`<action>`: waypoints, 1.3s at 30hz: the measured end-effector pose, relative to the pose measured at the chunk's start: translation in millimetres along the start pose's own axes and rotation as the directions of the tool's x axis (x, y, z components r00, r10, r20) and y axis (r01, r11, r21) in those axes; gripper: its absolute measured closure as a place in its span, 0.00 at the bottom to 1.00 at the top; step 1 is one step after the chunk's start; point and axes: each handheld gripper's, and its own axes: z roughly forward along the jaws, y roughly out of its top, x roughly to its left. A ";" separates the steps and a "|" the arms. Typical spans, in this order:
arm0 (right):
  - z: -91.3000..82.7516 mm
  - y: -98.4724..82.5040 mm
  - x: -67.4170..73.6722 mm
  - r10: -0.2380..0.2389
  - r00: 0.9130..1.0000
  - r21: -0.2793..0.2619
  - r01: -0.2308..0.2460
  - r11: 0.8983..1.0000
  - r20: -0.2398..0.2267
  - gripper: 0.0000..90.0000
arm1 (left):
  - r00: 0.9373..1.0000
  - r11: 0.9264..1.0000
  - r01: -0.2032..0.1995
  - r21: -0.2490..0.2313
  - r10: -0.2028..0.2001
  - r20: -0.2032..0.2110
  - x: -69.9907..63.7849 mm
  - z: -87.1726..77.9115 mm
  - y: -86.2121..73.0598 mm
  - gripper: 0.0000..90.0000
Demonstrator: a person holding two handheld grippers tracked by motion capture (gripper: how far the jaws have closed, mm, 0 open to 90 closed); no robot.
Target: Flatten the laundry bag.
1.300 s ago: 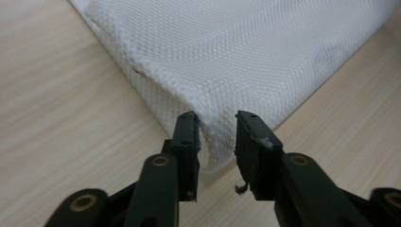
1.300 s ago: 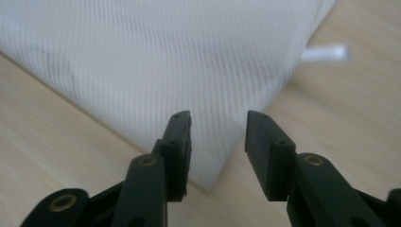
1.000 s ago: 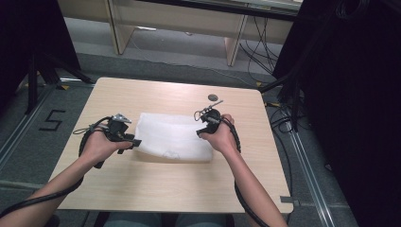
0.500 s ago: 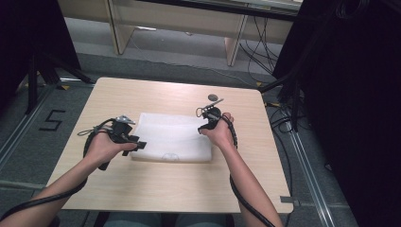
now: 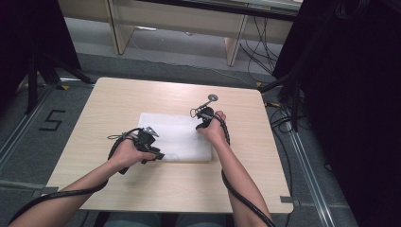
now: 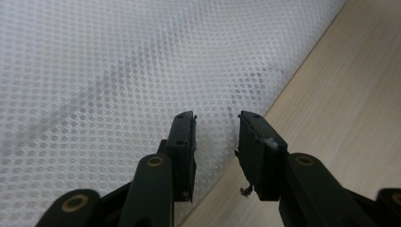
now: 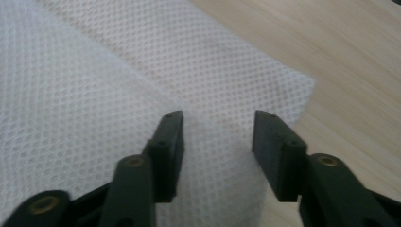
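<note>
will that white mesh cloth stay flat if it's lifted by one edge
Probably not: the white mesh cloth is thin, holed fabric lying in folded layers, so it should droop and unfold. It looks light. Its open weave likely gives pads some grip on the table.

Person at wooden table (image 5: 118, 101), gripper in each hand. White mesh cloth (image 5: 177, 135) lies folded at table's centre. Left gripper (image 5: 152, 152) at cloth's near-left edge; right gripper (image 5: 202, 124) on cloth's far-right corner. Small round metal piece (image 5: 213, 98) just beyond cloth's far-right corner.
</note>
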 end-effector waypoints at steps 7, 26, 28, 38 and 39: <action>-6.5 4.5 16.2 -0.138 0.990 0.034 0.138 0.990 0.013 1.00 | 1.000 1.000 0.009 0.029 -0.009 0.001 2.4 4.4 -2.5 0.75; -18.3 11.4 -17.7 -0.010 0.999 0.010 0.009 1.000 0.035 0.47 | 1.000 0.999 0.004 0.032 -0.004 -0.001 2.5 6.0 -3.9 0.77; -8.4 3.7 -17.6 0.038 0.999 0.049 -0.038 0.998 0.011 0.47 | 1.000 0.999 -0.003 0.034 0.003 -0.006 1.3 5.9 -3.9 0.77; -13.1 1.4 -8.1 -0.026 0.997 0.068 0.030 0.997 -0.068 0.95 | 1.000 0.999 -0.013 0.035 0.014 -0.018 0.5 6.0 -4.2 0.78; -15.7 2.1 -6.4 -0.023 0.998 0.069 0.027 0.997 -0.061 0.96 | 1.000 0.999 -0.013 0.035 0.014 -0.023 0.5 5.9 -4.4 0.80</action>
